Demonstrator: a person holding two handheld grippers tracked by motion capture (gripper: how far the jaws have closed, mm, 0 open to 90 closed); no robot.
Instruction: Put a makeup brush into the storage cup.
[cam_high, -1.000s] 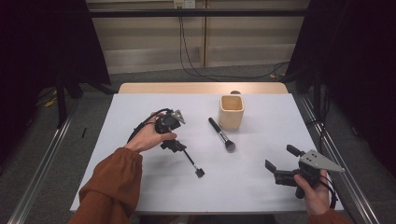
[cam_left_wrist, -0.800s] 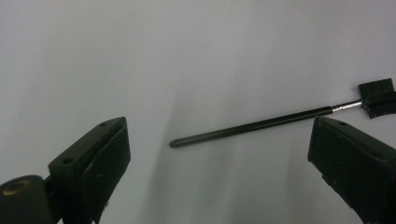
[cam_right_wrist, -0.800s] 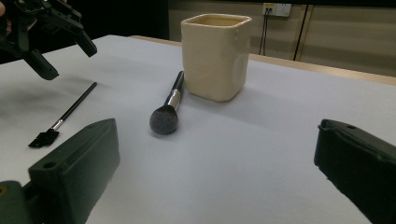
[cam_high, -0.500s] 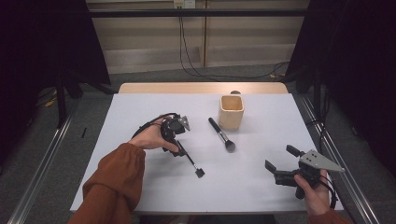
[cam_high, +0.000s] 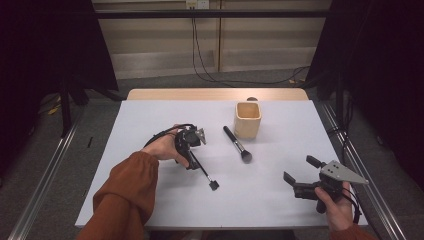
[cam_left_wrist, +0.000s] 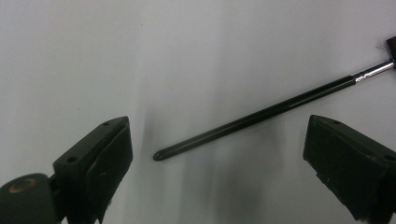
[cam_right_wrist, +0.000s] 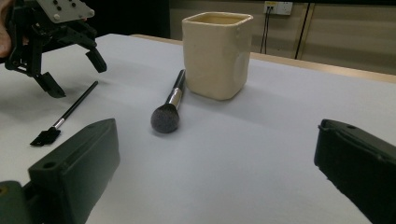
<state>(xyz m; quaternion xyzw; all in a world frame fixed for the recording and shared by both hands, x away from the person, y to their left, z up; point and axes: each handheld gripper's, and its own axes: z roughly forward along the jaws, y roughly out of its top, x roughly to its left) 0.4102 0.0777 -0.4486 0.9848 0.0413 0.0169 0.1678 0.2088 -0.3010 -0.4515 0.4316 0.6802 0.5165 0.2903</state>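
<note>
Left tool, jaws wide, straddles a thin brush (light, stiff, likely slippery), best gripped mid-handle.

Black thin brush; cream cup; white table.

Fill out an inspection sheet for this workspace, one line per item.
Surface: white table, bare apart from the items below.
Job's things: thin brush flat under the left gripper; beige cup upright; powder brush beside it.
Clutter: nothing seen.
Grippers: left gripper open, jaws either side of the thin brush's handle, not touching; right gripper open, holding nothing.
Cables: cable trailing from the left gripper; wall cables behind.
Surroundings: dark curtains both sides.
</note>
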